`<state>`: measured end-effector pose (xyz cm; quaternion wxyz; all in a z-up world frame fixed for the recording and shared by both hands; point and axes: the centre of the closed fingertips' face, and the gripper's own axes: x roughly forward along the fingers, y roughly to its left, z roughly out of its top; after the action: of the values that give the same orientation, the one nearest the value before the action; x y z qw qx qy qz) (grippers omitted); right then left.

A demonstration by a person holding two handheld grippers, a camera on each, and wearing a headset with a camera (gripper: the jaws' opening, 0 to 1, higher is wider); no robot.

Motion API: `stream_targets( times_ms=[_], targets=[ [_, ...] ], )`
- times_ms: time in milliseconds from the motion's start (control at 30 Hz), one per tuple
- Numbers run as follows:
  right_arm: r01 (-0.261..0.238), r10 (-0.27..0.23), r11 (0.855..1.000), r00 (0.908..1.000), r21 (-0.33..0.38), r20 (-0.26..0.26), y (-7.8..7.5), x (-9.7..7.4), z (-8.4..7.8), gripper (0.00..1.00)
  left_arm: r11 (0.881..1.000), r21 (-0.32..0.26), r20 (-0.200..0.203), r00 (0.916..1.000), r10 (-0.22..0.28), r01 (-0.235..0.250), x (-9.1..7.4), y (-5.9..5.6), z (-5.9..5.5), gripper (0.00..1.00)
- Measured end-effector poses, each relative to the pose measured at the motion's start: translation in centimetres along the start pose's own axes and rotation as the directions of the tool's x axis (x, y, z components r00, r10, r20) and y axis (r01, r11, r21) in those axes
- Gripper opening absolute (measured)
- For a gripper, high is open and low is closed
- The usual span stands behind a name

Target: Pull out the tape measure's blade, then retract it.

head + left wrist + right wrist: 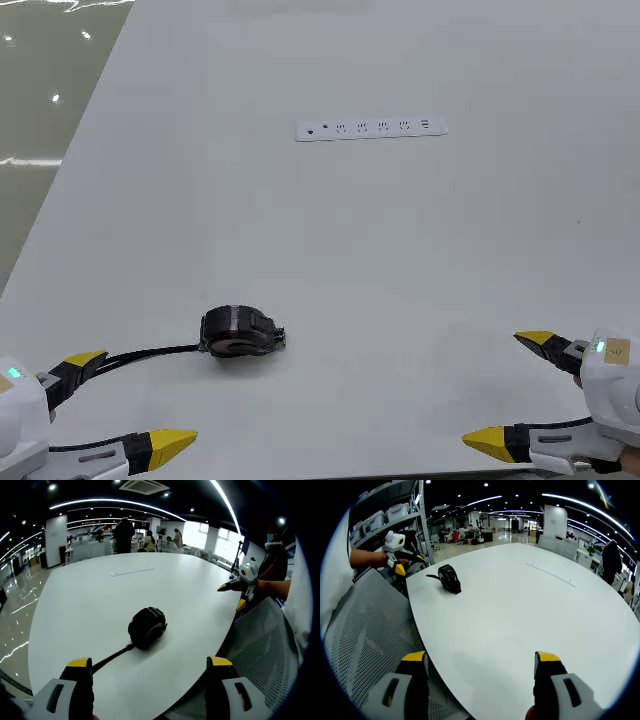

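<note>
A black tape measure (238, 332) lies on the white table (350, 230), its black strap trailing left toward the table's near edge. My left gripper (130, 400) hovers open at the bottom left, a short way from the strap's end, holding nothing. In the left gripper view the tape measure (146, 626) sits ahead between the yellow-tipped jaws, and the left gripper (149, 667) is open. My right gripper (518, 388) is open at the bottom right, far from the tape measure (449, 578), and the right gripper (479, 661) is empty. No blade is pulled out.
A white power strip (370, 127) lies flat across the far middle of the table. A grey mesh chair back (365, 630) stands at the table's near edge. People stand far off in the room behind the table.
</note>
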<state>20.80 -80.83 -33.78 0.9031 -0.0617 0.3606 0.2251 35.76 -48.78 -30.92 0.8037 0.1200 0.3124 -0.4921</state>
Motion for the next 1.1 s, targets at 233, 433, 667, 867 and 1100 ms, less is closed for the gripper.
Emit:
stream_targets(
  times_ms=[233,433,667,867,1100],
  targets=[
    [0.000,0.000,1.000,1.0000,0.000,0.003,0.03,-0.02,0.05,0.89,1.000,0.006,-0.001,1.0000,-0.003,0.003,-0.05,-0.08,0.00,0.90],
    [0.002,-0.002,1.000,1.0000,0.001,0.007,-0.02,-0.07,0.15,0.89,1.000,0.009,-0.004,1.0000,-0.005,0.005,-0.09,-0.07,-0.01,0.90],
    [0.004,-0.004,1.000,1.0000,0.003,0.007,-0.09,-0.15,0.15,0.89,1.000,0.009,-0.005,0.9999,-0.009,0.009,-0.05,-0.16,0.08,0.89],
    [0.000,0.000,1.000,0.9999,0.006,0.011,-0.11,-0.15,0.21,0.88,1.000,0.017,-0.003,0.9999,-0.013,0.013,0.10,-0.32,0.24,0.88],
    [-0.002,0.002,1.000,1.0000,0.003,0.009,-0.18,-0.15,0.23,0.87,1.000,0.014,-0.001,0.9999,-0.015,0.015,0.12,-0.26,0.39,0.88]
  ],
)
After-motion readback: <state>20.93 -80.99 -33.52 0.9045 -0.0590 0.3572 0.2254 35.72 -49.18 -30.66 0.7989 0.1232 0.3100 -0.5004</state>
